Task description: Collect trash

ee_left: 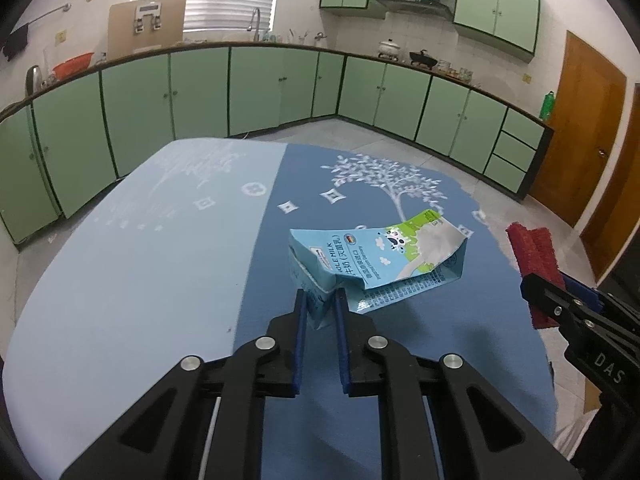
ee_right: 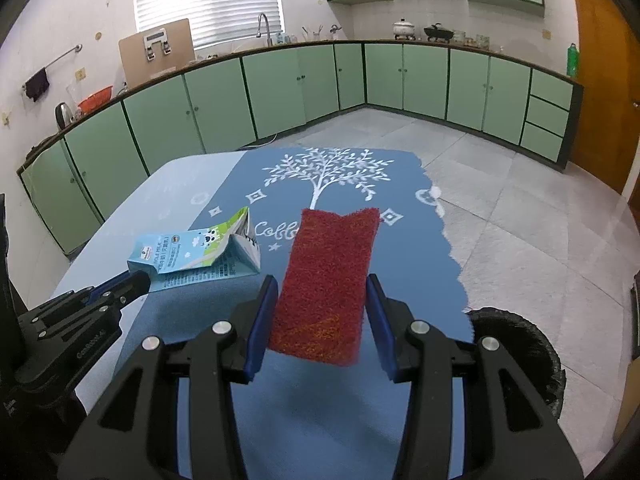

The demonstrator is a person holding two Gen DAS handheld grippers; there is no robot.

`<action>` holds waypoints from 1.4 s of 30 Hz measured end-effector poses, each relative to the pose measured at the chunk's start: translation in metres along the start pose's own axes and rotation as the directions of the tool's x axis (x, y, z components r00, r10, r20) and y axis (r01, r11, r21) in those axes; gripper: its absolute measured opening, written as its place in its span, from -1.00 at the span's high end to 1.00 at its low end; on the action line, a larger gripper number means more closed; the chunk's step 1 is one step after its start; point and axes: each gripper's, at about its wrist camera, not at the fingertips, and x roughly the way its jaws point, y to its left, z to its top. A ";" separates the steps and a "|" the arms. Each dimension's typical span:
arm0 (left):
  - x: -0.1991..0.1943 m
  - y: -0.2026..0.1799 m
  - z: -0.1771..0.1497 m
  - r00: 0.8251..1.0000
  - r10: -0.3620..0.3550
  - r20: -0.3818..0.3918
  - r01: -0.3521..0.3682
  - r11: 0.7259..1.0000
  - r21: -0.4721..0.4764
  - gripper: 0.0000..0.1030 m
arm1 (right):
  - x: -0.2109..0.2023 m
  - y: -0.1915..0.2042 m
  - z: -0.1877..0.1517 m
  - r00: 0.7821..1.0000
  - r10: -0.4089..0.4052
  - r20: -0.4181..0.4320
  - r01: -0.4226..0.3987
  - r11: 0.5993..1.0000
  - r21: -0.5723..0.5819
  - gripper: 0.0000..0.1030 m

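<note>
Left tool (ee_left: 320, 294): narrow, clamped on one end of a crushed milk carton (ee_left: 376, 258); carton lifted slightly, rest of it w/ printed side up, over the dark-blue half of the surface (ee_left: 132, 280), toward its right edge. Right tool (ee_right: 322, 284): set wider, holding a red scrub pad (ee_right: 328, 280) lengthwise betw. its fingers, pad above the surface near the right edge. Black bin (ee_right: 520, 344) on floor just beside the surface's near right corner, below right tool. Carton and pad apart, not touching. Bin contents: cannot tell.
</note>
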 end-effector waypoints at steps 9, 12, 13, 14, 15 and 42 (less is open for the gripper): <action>-0.008 -0.018 -0.004 1.000 -0.030 0.008 0.030 0.999 0.024 0.78 | -0.012 -0.007 -0.003 1.000 -0.009 0.019 0.009 1.000 -0.001 0.16; -0.010 -0.023 -0.003 0.999 -0.038 0.012 0.038 0.999 0.031 0.79 | -0.018 -0.011 -0.002 1.000 -0.012 0.026 0.012 1.000 0.002 0.16; -0.011 -0.025 -0.003 0.999 -0.041 0.014 0.041 0.999 0.034 0.79 | -0.021 -0.013 -0.002 0.999 -0.015 0.030 0.015 1.000 0.004 0.16; -0.012 -0.027 -0.003 0.999 -0.045 0.017 0.045 0.998 0.037 0.80 | -0.023 -0.014 -0.002 0.999 -0.018 0.033 0.018 1.000 0.006 0.16; -0.013 -0.030 -0.003 0.999 -0.049 0.019 0.048 0.998 0.041 0.81 | -0.026 -0.017 -0.002 0.999 -0.021 0.037 0.021 1.000 0.009 0.16; 0.013 -0.037 -0.054 0.978 -0.137 -0.155 0.153 0.984 0.091 0.16 | -0.022 -0.030 -0.030 0.999 -0.038 -0.023 0.039 0.999 0.032 0.16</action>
